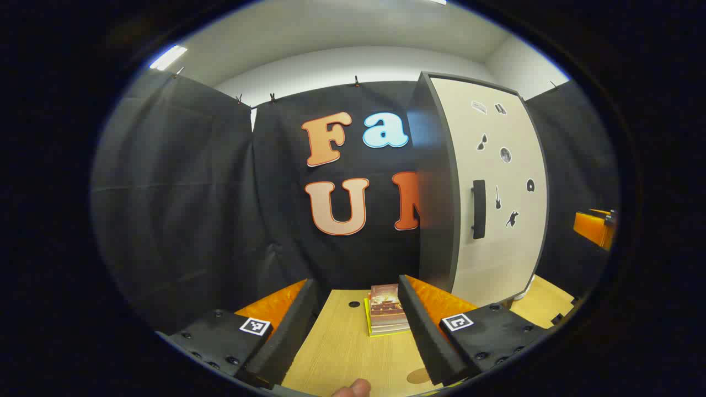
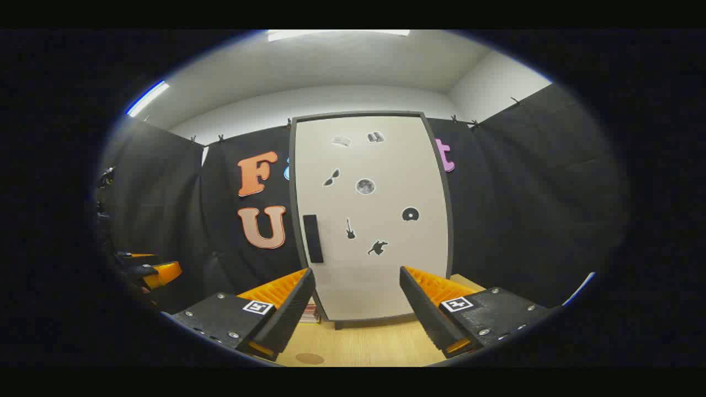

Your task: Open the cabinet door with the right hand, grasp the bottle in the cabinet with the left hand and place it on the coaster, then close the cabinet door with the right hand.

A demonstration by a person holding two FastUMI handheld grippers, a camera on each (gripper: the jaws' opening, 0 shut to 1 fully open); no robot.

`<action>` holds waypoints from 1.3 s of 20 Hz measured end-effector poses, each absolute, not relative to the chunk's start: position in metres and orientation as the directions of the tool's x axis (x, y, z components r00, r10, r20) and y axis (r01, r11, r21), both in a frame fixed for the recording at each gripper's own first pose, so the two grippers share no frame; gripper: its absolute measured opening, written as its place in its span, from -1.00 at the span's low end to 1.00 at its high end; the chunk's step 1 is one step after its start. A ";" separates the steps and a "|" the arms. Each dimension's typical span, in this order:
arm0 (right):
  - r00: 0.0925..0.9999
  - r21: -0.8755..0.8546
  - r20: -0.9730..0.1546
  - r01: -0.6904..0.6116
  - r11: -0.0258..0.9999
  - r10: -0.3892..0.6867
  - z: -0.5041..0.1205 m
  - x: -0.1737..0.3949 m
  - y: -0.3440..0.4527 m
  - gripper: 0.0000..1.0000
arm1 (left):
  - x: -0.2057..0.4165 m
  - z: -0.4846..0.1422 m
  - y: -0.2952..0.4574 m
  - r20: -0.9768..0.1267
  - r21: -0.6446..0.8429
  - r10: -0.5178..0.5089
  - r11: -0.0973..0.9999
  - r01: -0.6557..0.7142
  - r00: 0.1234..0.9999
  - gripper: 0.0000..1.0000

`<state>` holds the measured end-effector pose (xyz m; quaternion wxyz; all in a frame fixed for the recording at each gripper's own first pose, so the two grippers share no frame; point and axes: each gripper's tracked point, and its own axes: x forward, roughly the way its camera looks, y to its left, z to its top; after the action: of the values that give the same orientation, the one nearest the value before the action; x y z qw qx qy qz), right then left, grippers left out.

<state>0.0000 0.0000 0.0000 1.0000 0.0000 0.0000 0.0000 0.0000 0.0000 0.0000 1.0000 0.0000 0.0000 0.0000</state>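
Facing the closed cabinet door (image 2: 370, 220), right gripper (image 2: 357, 298) level, jaws apart.

Ceiling light strips (image 1: 167, 57) are shining from above the cabinet (image 2: 370, 218), one glowing at the upper left of it in the left gripper view and a wider one (image 2: 337, 34) glowing right over it in the right gripper view. The pale cabinet door is catching that light evenly, without glare, while its dark side panel (image 1: 433, 182) is sitting in shade. The table (image 1: 353, 347) below the cabinet is looking warm and softly lit. Fisheye distortion is bowing the cabinet's edges outward. The right gripper view is looking slightly softer and blurrier.
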 end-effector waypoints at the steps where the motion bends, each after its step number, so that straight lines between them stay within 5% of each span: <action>1: 1.000 0.010 0.009 0.003 1.000 -0.003 0.002 -0.004 0.005 0.91 | -0.002 0.000 0.002 -0.002 -0.021 0.000 1.000 0.000 1.000 0.87; 4: 1.000 -0.022 0.018 0.003 1.000 -0.002 0.004 -0.014 0.018 0.90 | -0.008 0.007 0.017 0.029 -0.039 0.007 0.999 -0.006 1.000 1.00; 6: 1.000 -0.039 0.014 -0.004 0.999 0.005 0.004 -0.019 0.027 0.89 | -0.012 0.013 0.026 0.053 -0.045 0.019 0.999 -0.017 0.998 0.87; 11: 1.000 -0.047 0.014 -0.011 0.999 0.012 0.003 -0.023 0.042 0.90 | -0.018 0.018 0.035 0.076 -0.071 0.024 0.997 -0.018 0.997 1.00; 26: 1.000 -0.081 0.000 -0.006 0.997 0.006 -0.001 -0.024 0.056 0.89 | -0.018 0.014 0.055 0.075 -0.073 0.033 0.997 -0.027 0.997 0.94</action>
<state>-0.0243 0.0562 -0.0013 0.9992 -0.0406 0.0001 0.0031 -0.0178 0.0552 0.0141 0.9985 -0.0359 -0.0380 0.0150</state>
